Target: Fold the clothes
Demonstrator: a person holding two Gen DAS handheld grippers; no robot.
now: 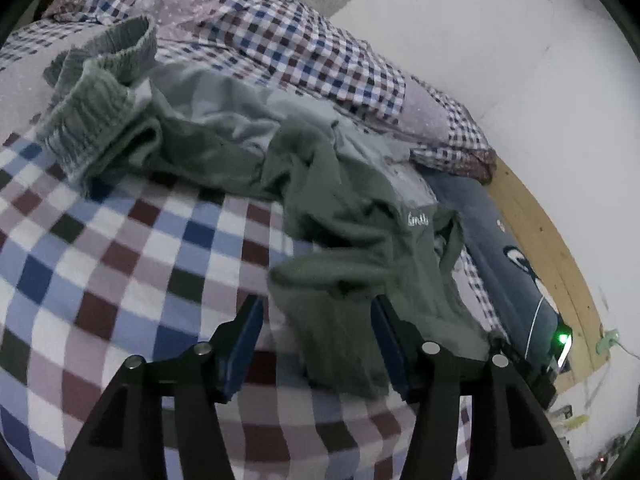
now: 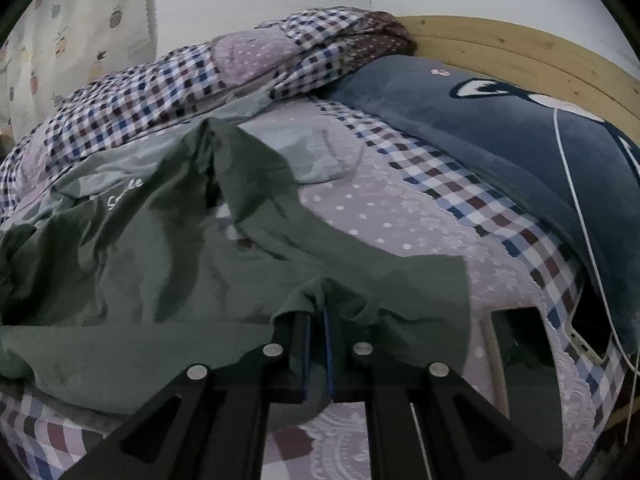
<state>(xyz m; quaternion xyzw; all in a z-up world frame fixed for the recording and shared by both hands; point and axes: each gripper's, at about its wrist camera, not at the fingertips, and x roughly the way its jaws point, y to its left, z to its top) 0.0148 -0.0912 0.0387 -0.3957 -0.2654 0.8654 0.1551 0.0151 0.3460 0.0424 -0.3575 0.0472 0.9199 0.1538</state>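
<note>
Between my left jaws I see a dull grey-green garment [image 1: 344, 216] with small white lettering, lying on a bed cover [image 1: 120, 248] checked in white, blue, maroon and black. Beyond it sits a pale grey ribbed knit [image 1: 92, 92]. Right of my right jaws: a navy pillow [image 2: 500, 140] with white markings and a light wooden headboard [image 2: 520, 52].
</note>
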